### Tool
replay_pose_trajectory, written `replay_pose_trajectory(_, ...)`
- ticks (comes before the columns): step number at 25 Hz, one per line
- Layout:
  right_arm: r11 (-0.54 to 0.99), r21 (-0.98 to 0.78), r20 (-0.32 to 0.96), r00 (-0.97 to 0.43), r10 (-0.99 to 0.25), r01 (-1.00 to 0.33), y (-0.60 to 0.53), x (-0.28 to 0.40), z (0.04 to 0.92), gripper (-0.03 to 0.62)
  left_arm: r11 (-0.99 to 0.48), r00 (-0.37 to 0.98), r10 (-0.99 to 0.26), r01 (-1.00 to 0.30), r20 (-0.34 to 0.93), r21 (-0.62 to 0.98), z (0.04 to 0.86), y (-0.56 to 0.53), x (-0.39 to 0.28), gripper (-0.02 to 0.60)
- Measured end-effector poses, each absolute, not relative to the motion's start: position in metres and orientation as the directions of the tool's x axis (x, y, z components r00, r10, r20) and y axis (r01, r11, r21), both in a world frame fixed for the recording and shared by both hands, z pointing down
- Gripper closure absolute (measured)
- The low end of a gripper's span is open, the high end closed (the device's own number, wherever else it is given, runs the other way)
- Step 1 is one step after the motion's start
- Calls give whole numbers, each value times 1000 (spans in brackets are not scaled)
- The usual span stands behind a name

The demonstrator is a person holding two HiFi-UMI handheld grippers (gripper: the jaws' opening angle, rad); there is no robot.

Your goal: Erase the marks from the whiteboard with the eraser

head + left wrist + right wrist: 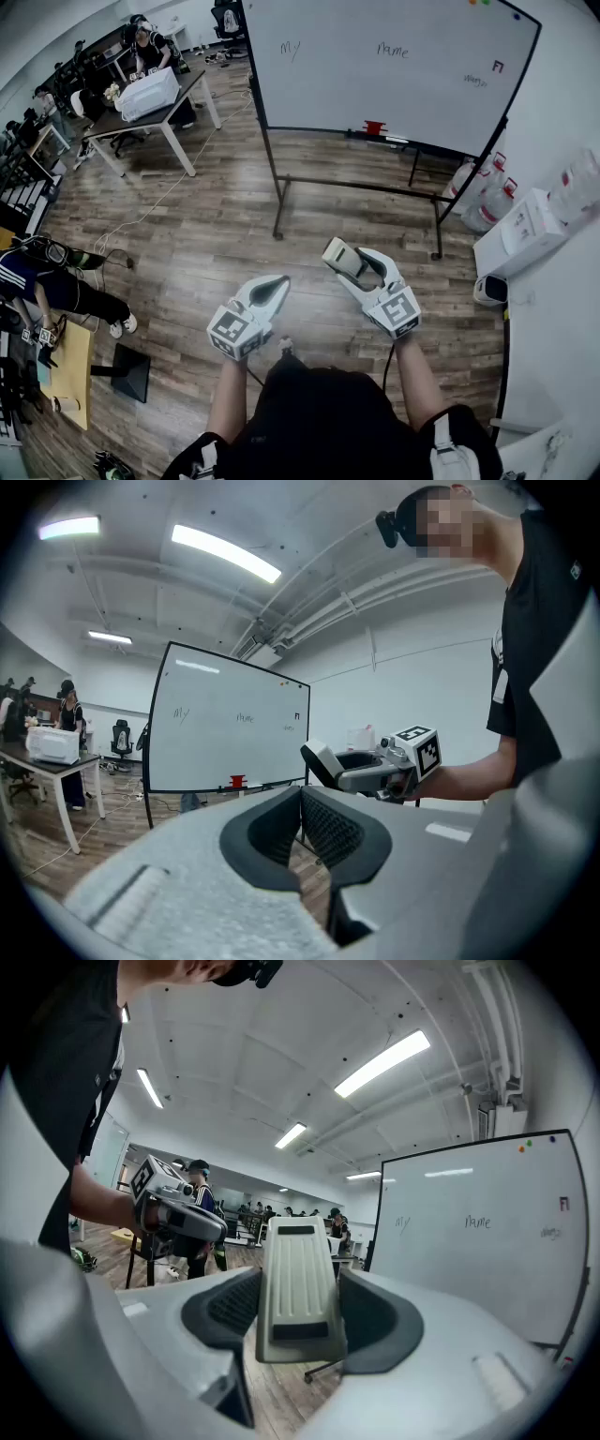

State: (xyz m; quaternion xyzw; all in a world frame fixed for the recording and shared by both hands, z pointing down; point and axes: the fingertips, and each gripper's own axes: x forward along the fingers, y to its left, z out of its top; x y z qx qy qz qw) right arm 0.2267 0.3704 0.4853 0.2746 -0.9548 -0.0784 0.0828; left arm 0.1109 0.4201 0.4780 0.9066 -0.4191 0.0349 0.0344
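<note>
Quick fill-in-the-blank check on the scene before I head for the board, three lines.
1. The right gripper is shut on the ____.
2. The left gripper has ____ between its closed jaws.
3. The small object on the tray of the whiteboard is coloured ____.
Missing words: eraser; nothing; red.
</note>
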Motion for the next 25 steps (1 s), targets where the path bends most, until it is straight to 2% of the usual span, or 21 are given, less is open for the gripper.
replay_pose_trajectory(9, 832, 183, 137, -825, -549, -523, 362, 218, 494, 332, -638, 640, -761, -768, 104, 56, 486, 422, 99, 569)
replay_pose_trajectory(25, 753, 197, 167, -736, -656, -628, 237, 140, 509, 332, -654, 659, -743, -752, 118, 83, 501, 303, -7, 569)
